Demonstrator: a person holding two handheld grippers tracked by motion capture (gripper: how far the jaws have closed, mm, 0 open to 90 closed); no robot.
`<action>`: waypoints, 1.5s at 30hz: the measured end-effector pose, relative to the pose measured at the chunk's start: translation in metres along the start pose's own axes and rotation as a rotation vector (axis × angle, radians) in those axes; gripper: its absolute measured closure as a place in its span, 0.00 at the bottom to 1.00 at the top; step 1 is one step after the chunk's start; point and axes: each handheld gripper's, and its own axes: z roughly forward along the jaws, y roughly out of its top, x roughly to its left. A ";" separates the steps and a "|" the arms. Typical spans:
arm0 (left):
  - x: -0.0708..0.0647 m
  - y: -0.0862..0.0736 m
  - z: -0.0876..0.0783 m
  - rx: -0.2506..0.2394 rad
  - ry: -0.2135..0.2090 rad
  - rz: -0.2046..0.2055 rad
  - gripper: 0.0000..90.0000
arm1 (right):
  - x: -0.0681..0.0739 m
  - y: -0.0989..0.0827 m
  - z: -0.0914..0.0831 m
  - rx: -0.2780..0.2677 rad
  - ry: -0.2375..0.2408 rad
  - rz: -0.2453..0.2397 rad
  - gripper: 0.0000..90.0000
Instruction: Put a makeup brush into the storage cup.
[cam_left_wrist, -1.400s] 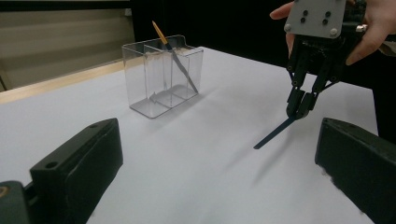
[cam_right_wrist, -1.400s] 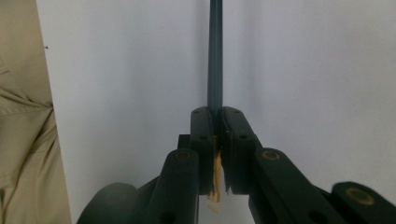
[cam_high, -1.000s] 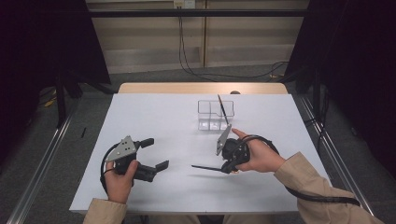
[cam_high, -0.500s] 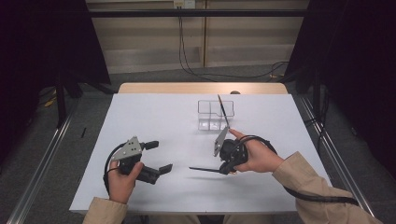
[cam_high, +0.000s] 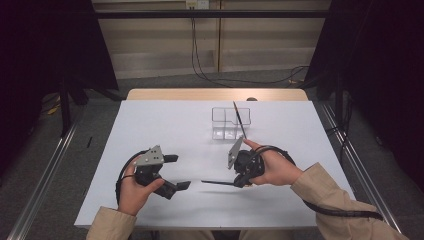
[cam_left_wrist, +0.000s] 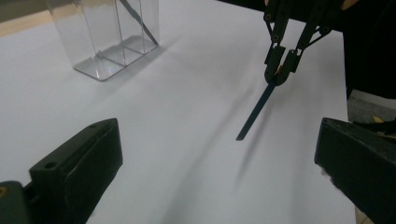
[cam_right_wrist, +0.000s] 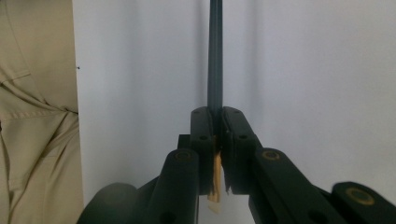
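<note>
My right gripper (cam_high: 242, 181) is shut on a thin dark stick (cam_high: 217, 182), which lies level just above the white table and points left. In the right gripper view the jaws (cam_right_wrist: 215, 116) pinch the stick (cam_right_wrist: 215, 56) near one end, and a tan stub shows behind the pads. My left gripper (cam_high: 179, 171) is open and holds nothing, just left of the stick's free tip. From the left gripper view (cam_left_wrist: 219, 140), the stick (cam_left_wrist: 254, 112) hangs from the right gripper (cam_left_wrist: 280, 74). A clear compartmented box (cam_high: 225, 122) holds a second dark stick (cam_high: 239, 120) leaning upright.
The white table sheet (cam_high: 165, 125) ends in a wooden strip at the far edge. Metal rails run along the floor on both sides. A beige sleeve (cam_right_wrist: 32, 116) lies to the left in the right gripper view. The clear box (cam_left_wrist: 107, 37) stands at the upper left in the left gripper view.
My left gripper has shifted a little to the right, toward the stick's free tip, with its jaws still open. The right gripper and its stick have not moved.
</note>
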 end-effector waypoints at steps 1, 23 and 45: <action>-0.001 0.002 0.001 0.012 -0.006 0.002 0.01 | 0.000 0.000 0.000 0.001 0.003 -0.005 0.93; -0.015 0.039 0.028 0.361 -0.057 0.099 0.00 | 0.004 0.005 -0.001 0.006 0.001 -0.016 0.93; -0.023 0.054 0.047 0.555 -0.087 0.205 0.53 | 0.005 0.007 -0.004 -0.012 0.000 -0.027 0.93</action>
